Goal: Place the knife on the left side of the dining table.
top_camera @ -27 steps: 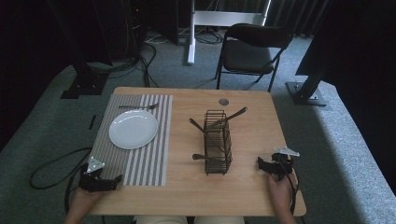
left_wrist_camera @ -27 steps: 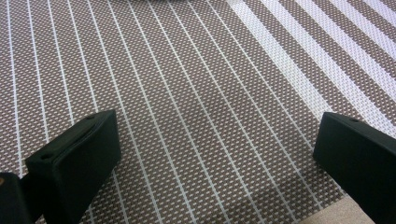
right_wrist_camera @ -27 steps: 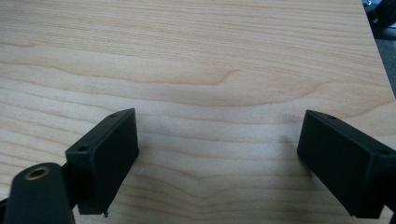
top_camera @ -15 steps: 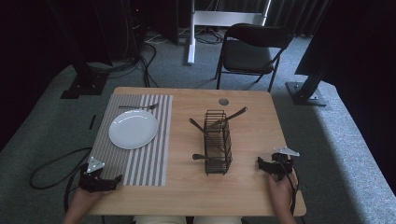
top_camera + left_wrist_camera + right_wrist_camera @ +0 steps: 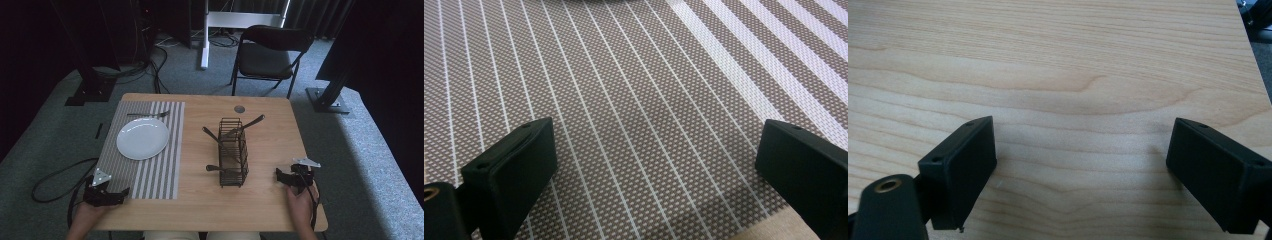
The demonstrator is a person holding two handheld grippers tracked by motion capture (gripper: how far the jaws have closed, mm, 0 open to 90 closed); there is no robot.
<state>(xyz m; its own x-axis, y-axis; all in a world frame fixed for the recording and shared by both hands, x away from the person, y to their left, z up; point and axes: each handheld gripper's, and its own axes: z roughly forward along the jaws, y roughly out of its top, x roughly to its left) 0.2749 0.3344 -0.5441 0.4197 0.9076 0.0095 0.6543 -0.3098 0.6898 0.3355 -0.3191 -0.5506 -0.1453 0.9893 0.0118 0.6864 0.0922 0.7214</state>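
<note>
My left gripper [image 5: 119,192] rests open at the near left corner of the striped placemat [image 5: 150,165]; its jaws stand wide apart over the weave [image 5: 634,125] with nothing between them. My right gripper [image 5: 279,175] lies open on the bare wooden table [image 5: 1063,75] near the right edge, just right of the black wire caddy [image 5: 233,152]. The caddy holds dark-handled cutlery [image 5: 245,125] that sticks out. A white plate [image 5: 143,138] sits on the placemat, with a fork [image 5: 147,114] beyond it.
A small grey disc [image 5: 239,108] is set into the table's far side. A black folding chair [image 5: 272,52] stands behind the table. Cables [image 5: 55,180] trail on the carpet at the left. Bare wood lies between placemat and caddy.
</note>
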